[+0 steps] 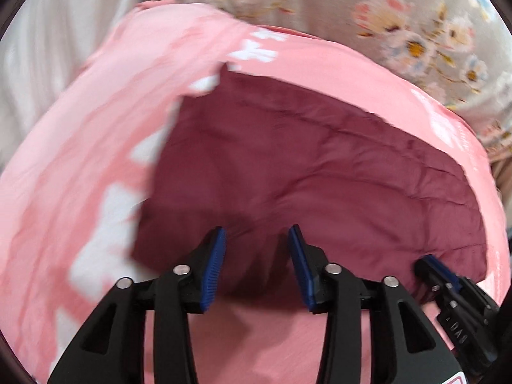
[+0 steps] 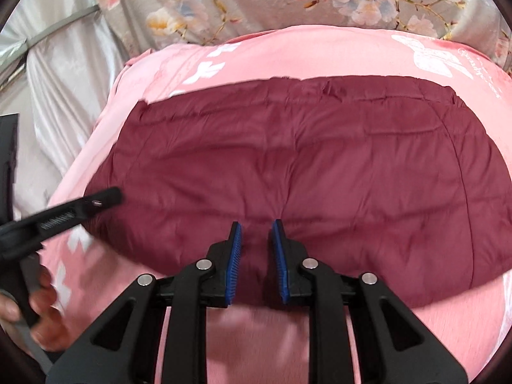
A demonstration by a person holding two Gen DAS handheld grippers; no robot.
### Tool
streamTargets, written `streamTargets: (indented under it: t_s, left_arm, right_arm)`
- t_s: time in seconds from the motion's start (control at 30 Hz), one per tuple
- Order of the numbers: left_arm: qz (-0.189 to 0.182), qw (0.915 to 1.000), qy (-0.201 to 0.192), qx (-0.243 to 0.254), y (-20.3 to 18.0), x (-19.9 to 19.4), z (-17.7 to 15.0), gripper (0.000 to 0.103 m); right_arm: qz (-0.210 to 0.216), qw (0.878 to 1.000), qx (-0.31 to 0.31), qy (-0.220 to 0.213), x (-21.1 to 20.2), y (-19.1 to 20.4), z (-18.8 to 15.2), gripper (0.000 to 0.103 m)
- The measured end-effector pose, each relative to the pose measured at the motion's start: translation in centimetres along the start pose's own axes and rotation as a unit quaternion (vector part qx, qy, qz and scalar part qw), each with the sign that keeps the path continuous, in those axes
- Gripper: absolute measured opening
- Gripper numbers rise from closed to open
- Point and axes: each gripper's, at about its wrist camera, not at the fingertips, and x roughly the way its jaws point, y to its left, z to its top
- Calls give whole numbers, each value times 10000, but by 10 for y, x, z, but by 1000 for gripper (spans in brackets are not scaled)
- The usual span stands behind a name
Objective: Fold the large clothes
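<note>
A maroon quilted jacket (image 2: 304, 166) lies folded flat on a pink sheet with white prints (image 2: 288, 57); it also shows in the left wrist view (image 1: 304, 166). My left gripper (image 1: 257, 233) is open and empty over the jacket's near edge; it also shows at the left of the right wrist view (image 2: 105, 198). My right gripper (image 2: 256, 227) is open with a narrow gap, empty, just above the jacket's near edge. Its tip also shows at the lower right of the left wrist view (image 1: 428, 264).
A grey floral bedspread (image 2: 256, 0) lies beyond the pink sheet. Silvery-white fabric (image 2: 57, 73) is bunched at the left. A hand (image 2: 38, 313) holds the left gripper's handle at the lower left.
</note>
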Motion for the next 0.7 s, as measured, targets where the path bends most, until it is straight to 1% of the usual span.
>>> streamTargets:
  t_s: [0.03,0.1,0.13,0.2,0.23,0.33,0.43,0.47,0.6,0.63,0.67,0.7]
  left_arm:
    - [41,9999,20,-128,10,-4,-6,45]
    - [-13,9986,183,-500,33,-5,-15,47]
    - [-53,9973,251,-688,43,-3,-17,50]
    - [-123,9923,327,-1185,63,1,-19,51]
    - [-314,9880,381,-1462,73,3,-20,51]
    - [-725,9780,536,-1881,83,13,-18,51]
    - [-959,9739,505,-1994,82,16,-15,51]
    - [-1095,9711,525,-2056,80,19,-13,51]
    - [-1316,9665,523,-2142,72,26,-6,49]
    - [-1378,9663,520,-2113,68,26,-4,44]
    - [-1414,9674,477,-2048,63,23,-3,30]
    - [-1391,9704,413,-1928,58,18,-1,22]
  right_arm:
    - [-34,10000,-48,-3,0,1,-2,20]
    - [-58,10000,-58,-11,3,1,-6,20]
    - [-59,10000,-44,-23,4,0,-7,20]
    - [-63,10000,-45,-45,7,-2,-10,20]
    - [-71,9999,-57,-59,7,-2,-11,20]
    - [-91,9999,-99,-101,9,-2,-13,20]
    - [-27,9999,-18,-114,10,-6,-14,20]
    - [-12,9999,6,-118,11,-6,-14,20]
    - [1,9999,32,-135,11,-6,-16,20]
    - [5,9999,37,-133,11,-6,-15,20]
    - [21,9999,59,-123,11,-6,-15,20]
    - [41,9999,103,-116,9,-7,-14,20]
